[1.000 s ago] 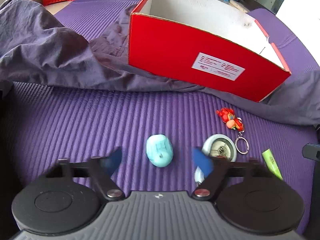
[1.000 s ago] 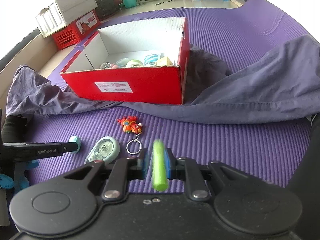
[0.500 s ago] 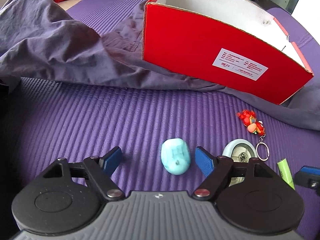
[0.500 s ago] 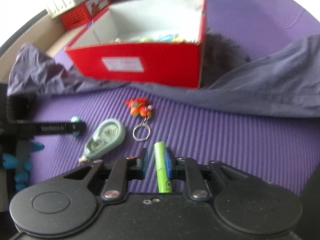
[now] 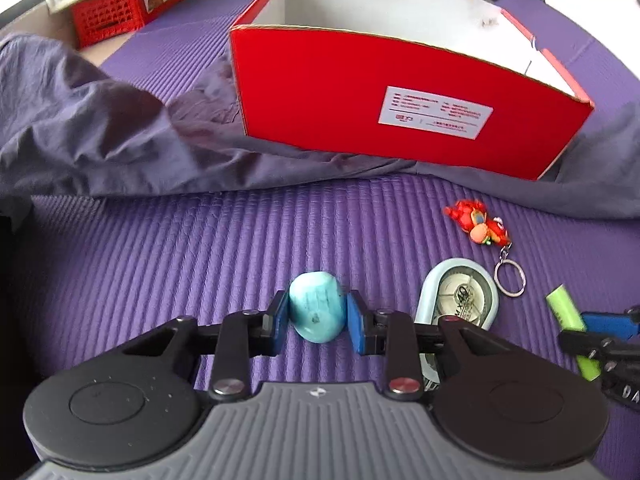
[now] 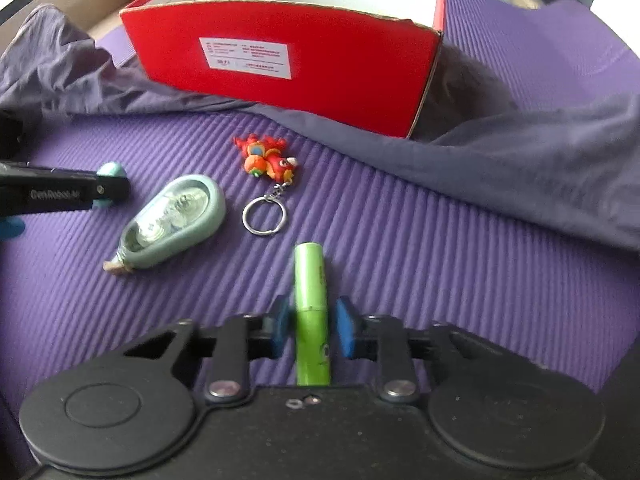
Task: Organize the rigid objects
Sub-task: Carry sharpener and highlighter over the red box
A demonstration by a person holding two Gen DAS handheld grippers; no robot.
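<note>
A turquoise lump (image 5: pixel 316 312) lies on the purple mat (image 5: pixel 160 260). My left gripper (image 5: pixel 318 304) is closing on it, and both blue pads touch its sides. A green tube (image 6: pixel 309 272) lies lengthwise between the pads of my right gripper (image 6: pixel 313 312), low over the mat, as those jaws close on it. The left wrist view also catches the green tube (image 5: pixel 566 314) at its right edge. Ahead stands the red cardboard box (image 5: pixel 400 100), open at the top. From here its contents are hidden.
A pale blue correction-tape dispenser (image 6: pixel 176 220) and a red toy keychain (image 6: pixel 266 160) lie on the mat between the grippers. A grey-purple cloth (image 6: pixel 520 160) is bunched around the box (image 6: pixel 320 60). A red crate (image 5: pixel 108 20) stands at the far left.
My left jaws have closed from wide apart onto the turquoise lump. My right gripper has sunk toward the mat with the green tube between its pads.
</note>
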